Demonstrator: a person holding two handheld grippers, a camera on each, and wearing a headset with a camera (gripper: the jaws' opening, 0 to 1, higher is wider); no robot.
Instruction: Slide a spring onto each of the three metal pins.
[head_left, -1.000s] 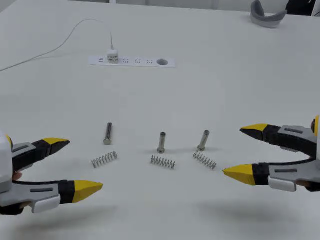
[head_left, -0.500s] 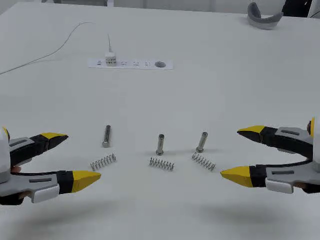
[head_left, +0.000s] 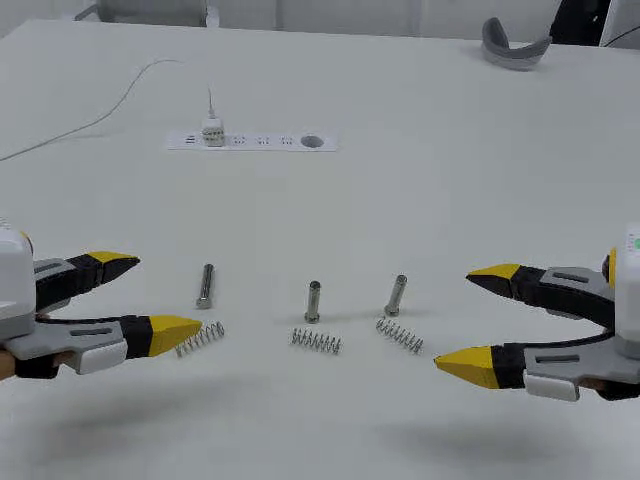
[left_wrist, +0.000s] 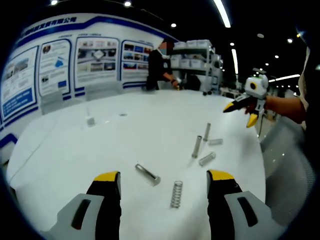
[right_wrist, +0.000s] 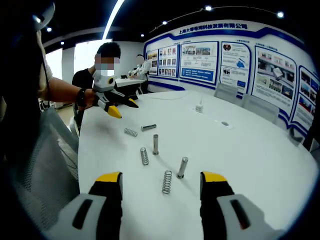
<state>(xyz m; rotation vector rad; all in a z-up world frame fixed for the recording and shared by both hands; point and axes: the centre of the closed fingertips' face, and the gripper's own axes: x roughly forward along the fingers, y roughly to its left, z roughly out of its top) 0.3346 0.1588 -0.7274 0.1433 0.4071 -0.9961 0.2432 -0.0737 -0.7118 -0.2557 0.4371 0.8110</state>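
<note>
Jaws wide and empty, left gripper (head_left: 167, 293) and right gripper (head_left: 453, 317) flank the parts.
Three pins (head_left: 313, 300) and springs (head_left: 316, 341) sit mid-frame, separate; power strip (head_left: 250, 141) upper left, grey band (head_left: 515, 45) upper right.

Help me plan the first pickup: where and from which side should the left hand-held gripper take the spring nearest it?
Probably best: pinch the leftmost spring across its middle coils, bringing the left hand-held gripper down from above. It lies flat on the table, clear of the lying pin, so its sides are reachable and both ends stay free.
</note>
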